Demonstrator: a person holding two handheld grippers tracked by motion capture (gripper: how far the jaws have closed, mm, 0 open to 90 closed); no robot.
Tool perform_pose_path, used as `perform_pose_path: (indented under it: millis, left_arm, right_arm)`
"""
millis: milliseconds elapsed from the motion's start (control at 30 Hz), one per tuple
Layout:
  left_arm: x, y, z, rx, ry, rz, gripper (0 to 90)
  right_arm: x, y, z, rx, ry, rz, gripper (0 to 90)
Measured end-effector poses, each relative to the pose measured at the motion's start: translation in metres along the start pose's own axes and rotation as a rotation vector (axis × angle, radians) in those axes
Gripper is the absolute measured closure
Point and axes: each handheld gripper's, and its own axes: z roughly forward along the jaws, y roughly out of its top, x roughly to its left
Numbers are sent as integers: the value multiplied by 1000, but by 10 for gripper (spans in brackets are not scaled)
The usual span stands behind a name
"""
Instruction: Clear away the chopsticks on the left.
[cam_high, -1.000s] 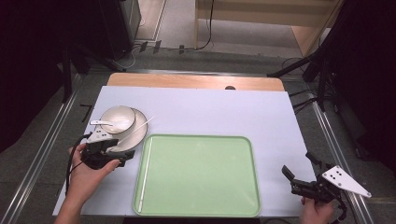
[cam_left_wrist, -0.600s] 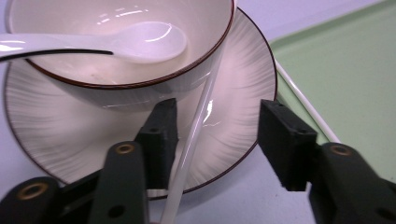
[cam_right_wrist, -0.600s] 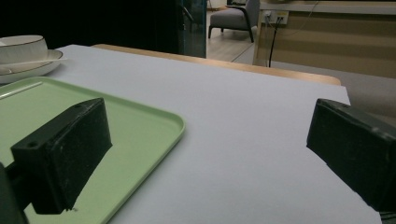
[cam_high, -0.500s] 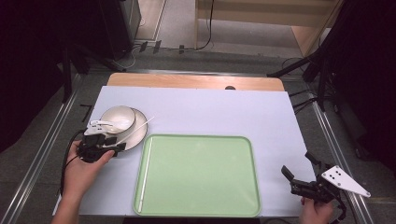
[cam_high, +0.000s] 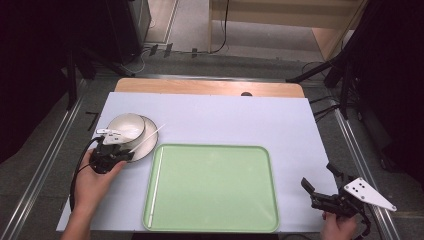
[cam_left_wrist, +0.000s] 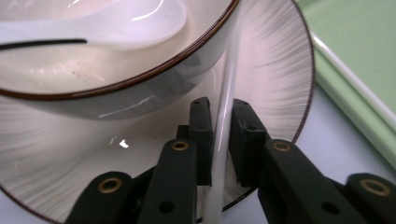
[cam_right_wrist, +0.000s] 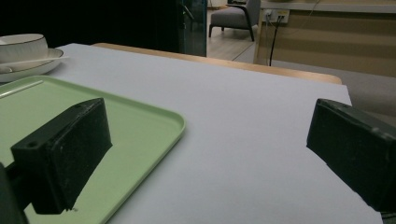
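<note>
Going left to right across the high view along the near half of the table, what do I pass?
Left gripper with its jaws closed on the white chopstick → plate → second chopstick along the tray's left side → green tray → right gripper.

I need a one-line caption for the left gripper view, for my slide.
Left gripper closes on a white chopstick lying across the plate beside the bowl.

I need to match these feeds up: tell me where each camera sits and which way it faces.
High view: above the table's near edge, looking forward and down; both hands show, left claw.
Left gripper view: rides the left claw, facing the chopstick on the plate.
Right gripper view: rides the open right claw, looking across the table.
Shared: the green tray, in all three views.
</note>
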Motion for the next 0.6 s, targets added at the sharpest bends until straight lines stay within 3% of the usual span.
perform_pose_path:
  millis: [133,267,400,467,500,533,600]
  left_arm:
    - [-5,1,-8,-44,-39,-2,857]
    - [-15,3,-16,-62,-44,2,858]
    - [-36,8,-27,-81,-75,2,858]
    - [-50,10,-30,-81,-88,-10,858]
    - [-64,11,-32,-91,-100,-24,858]
    - [-64,11,-32,-91,-100,-24,858]
    - [-79,12,-32,-99,-120,-20,858]
  right_arm:
    - [-1,0,-1,-3,-3,-1,1]
    - [-1,0,-2,-2,-4,1,1]
    - [-1,1,-2,-5,-3,4,1]
    - [-1,1,-3,-4,-3,2,1]
    - [0,1,-3,-5,-2,-2,1]
    - [0,1,-3,-5,-2,-2,1]
    - [-1,1,-3,-6,-2,-1,1]
